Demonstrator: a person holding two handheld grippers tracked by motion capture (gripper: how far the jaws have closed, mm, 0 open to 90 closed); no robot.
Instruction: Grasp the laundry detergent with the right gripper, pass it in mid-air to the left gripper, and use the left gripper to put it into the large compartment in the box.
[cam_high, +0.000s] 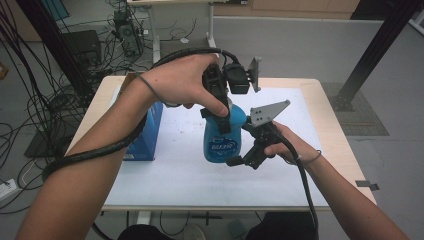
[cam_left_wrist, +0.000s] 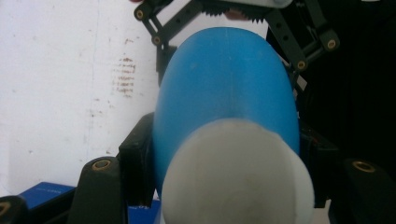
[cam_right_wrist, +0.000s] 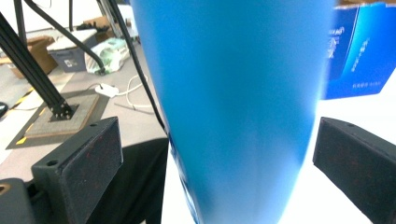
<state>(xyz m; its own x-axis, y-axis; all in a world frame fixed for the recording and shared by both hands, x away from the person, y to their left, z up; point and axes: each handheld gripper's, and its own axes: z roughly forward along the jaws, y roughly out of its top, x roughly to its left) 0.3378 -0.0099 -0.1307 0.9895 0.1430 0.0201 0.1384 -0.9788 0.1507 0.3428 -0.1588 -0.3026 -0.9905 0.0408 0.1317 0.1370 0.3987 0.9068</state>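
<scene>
Blue bottle (cam_high: 222, 137) held up above the white surface (cam_high: 170, 175), upright, white cap (cam_left_wrist: 238, 175) on top. My left gripper (cam_high: 220, 107) comes from above, jaws clenched on the bottle's neck just under the cap. My right gripper (cam_high: 240, 160) sits at the lower body, jaws spread wide, pads (cam_right_wrist: 81, 161) clear of both sides. Step in hand, I judge: handover to the left. Next: draw the right away sideways without knocking the bottle. Blue box (cam_high: 147, 132) stands just beside.

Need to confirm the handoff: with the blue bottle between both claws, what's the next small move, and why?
Probably draw the right claw back from the blue bottle. Its pads stand clear on both sides, while the left claw clamps the bottle near its white cap, holding it above the table.
</scene>
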